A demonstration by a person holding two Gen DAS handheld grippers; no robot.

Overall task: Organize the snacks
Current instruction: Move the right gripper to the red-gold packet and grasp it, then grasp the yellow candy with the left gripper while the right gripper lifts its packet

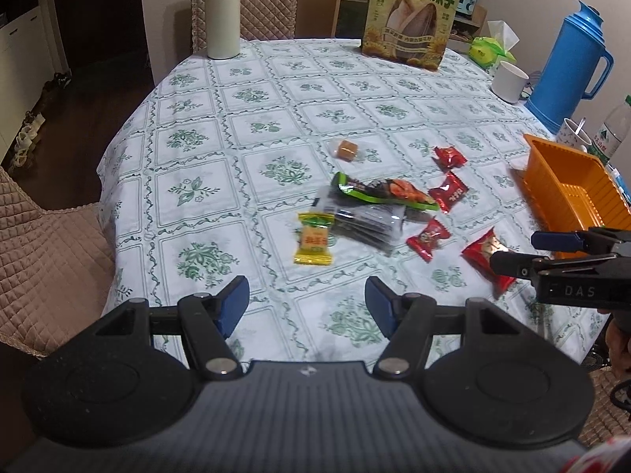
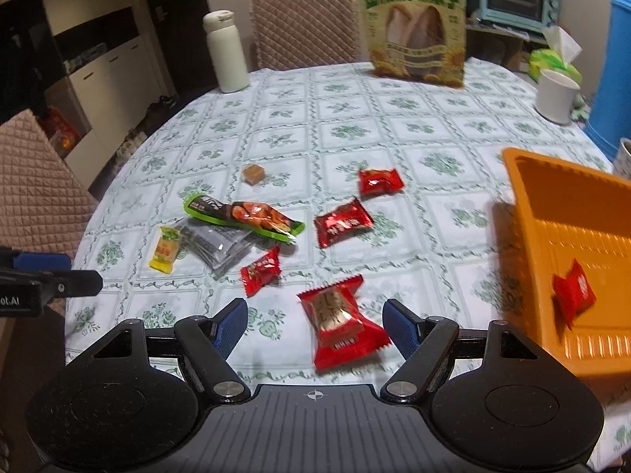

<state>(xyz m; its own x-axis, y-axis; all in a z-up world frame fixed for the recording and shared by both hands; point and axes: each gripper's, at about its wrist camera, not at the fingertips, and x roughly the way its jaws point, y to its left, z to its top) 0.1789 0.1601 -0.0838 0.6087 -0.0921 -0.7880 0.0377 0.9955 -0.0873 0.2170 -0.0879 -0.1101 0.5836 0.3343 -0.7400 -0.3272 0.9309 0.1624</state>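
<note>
Snacks lie scattered on the tablecloth: a yellow candy [image 1: 313, 239] [image 2: 166, 250], a green-edged packet [image 1: 384, 191] [image 2: 244, 215] on grey packets [image 1: 364, 222], a brown caramel [image 1: 346, 149] [image 2: 252, 173] and several red candies [image 1: 428, 238] [image 2: 342, 222]. A large red packet [image 2: 338, 321] lies between my right gripper's open jaws [image 2: 315, 325]. An orange basket [image 2: 552, 213] [image 1: 572, 193] at the right holds one red candy [image 2: 574, 293]. My left gripper [image 1: 307, 305] is open and empty, short of the yellow candy. The right gripper also shows in the left wrist view [image 1: 516, 252].
At the back stand a white flask [image 1: 223, 12], a large sunflower-seed bag [image 1: 410, 15], a white cup [image 1: 508, 81], a blue thermos [image 1: 572, 63] and a tissue pack [image 1: 493, 45]. Quilted chairs [image 1: 43, 256] stand at the table's left and far side.
</note>
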